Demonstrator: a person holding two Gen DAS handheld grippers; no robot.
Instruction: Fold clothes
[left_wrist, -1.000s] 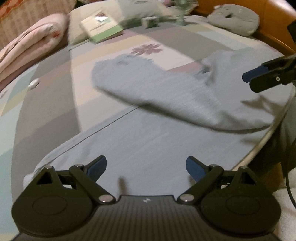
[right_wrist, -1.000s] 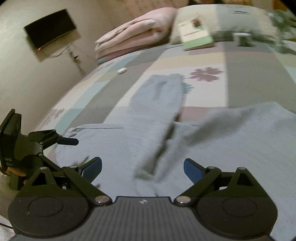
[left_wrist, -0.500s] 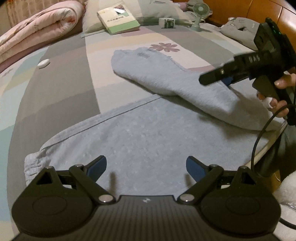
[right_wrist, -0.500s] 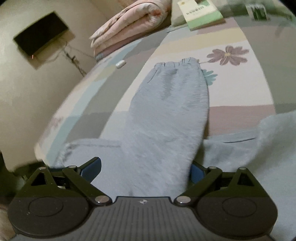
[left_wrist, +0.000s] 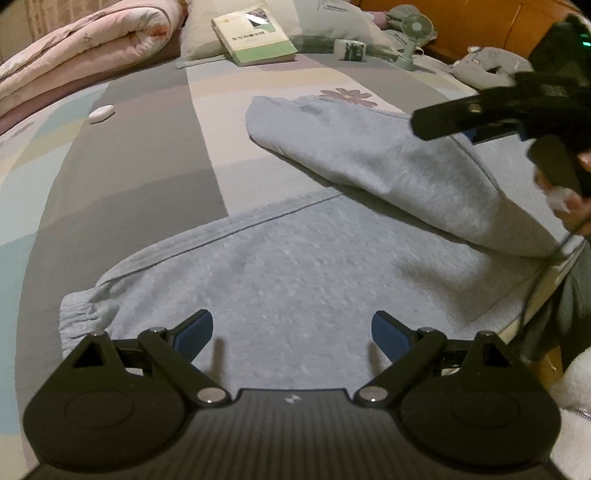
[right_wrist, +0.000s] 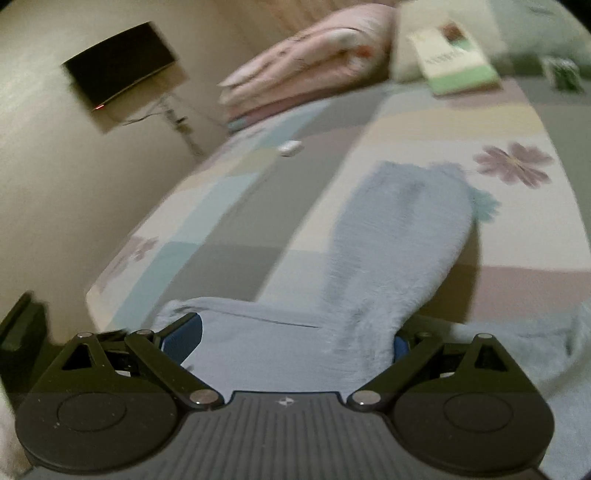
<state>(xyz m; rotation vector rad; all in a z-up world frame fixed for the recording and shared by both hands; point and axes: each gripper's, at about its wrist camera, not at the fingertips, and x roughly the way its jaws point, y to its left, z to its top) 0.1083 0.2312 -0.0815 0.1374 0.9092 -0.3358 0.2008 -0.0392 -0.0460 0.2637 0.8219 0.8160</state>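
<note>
**Pale blue fleece trousers spread on the bed**

The trousers (left_wrist: 295, 273) lie on the patchwork bedspread (left_wrist: 140, 155), nearer than the book (left_wrist: 255, 35). One fuzzy leg stretches toward it, with a gathered cuff. The left gripper (left_wrist: 291, 332) hovers wide above the fabric; the right gripper (right_wrist: 295, 339) stands wide too, cloth between its fingers.

Bed (left_wrist: 140, 155) covered by a patchwork sheet of grey, cream, pale blue and mauve blocks with printed purple flowers (right_wrist: 513, 164). Rolled pink quilt (left_wrist: 81, 51) at the head end, beside a pale pillow (left_wrist: 207, 33) carrying a green-and-white book (left_wrist: 255, 37). Small green desk fan (left_wrist: 415, 31) and grey cushion (left_wrist: 487, 68) near an orange wooden headboard (left_wrist: 461, 26). Plain beige wall (right_wrist: 55, 166) bearing a dark flat screen (right_wrist: 118, 64) with trailing cables. Dim, warm light
</note>
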